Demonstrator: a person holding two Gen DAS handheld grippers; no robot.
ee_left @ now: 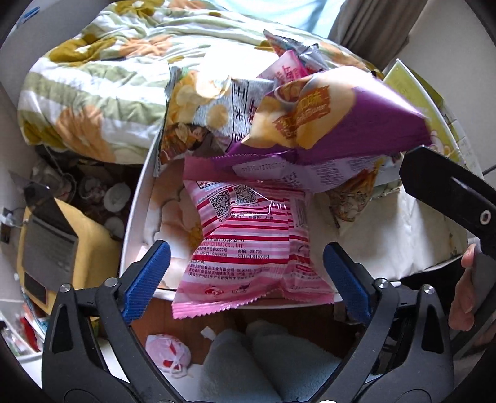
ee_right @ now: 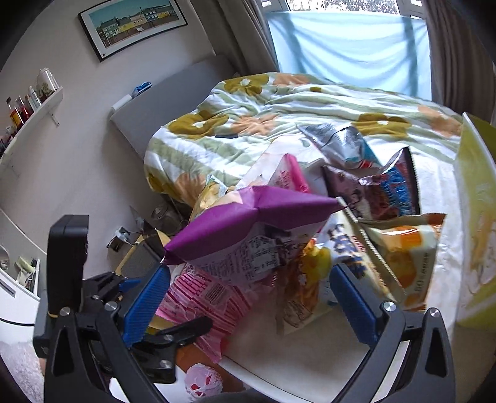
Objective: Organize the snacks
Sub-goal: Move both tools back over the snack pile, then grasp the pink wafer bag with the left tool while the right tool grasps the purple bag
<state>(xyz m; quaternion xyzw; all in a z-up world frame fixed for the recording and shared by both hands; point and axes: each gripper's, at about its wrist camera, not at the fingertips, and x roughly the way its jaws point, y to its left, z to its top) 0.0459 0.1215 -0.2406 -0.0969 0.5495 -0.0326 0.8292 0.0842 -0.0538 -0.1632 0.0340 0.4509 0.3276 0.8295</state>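
- Snack packets heaped on a white tabletop just ahead of both grippers.
- Left gripper: jaws spread wide, gripping nothing; its blue pads sit on either side of the pink striped packet without touching it.
- Pink striped packet: lies flat between the left gripper's pads, printed back up, its near end overhanging the tabletop edge.
- Purple chip bag: rests on top of the pile beyond the pink striped packet, covering that packet's far end.
- Right gripper: jaws wide apart, nothing held; the purple chip bag sits straight ahead and above its pads, blocking the packets behind.
- Orange packet: leaning, ahead and right of the right gripper.
- Dark packet and silver packet: farther back in the pile, partly hidden.
- Yellow-green box: standing at the far right of the tabletop.
- Bed with floral quilt: beyond the pile.
- Laptop: low to the left of the left gripper, on a yellow surface.
- Tied pink plastic bag: on the floor below the left gripper.
- Framed picture and wall shelf with bottles: up and left of the right gripper.
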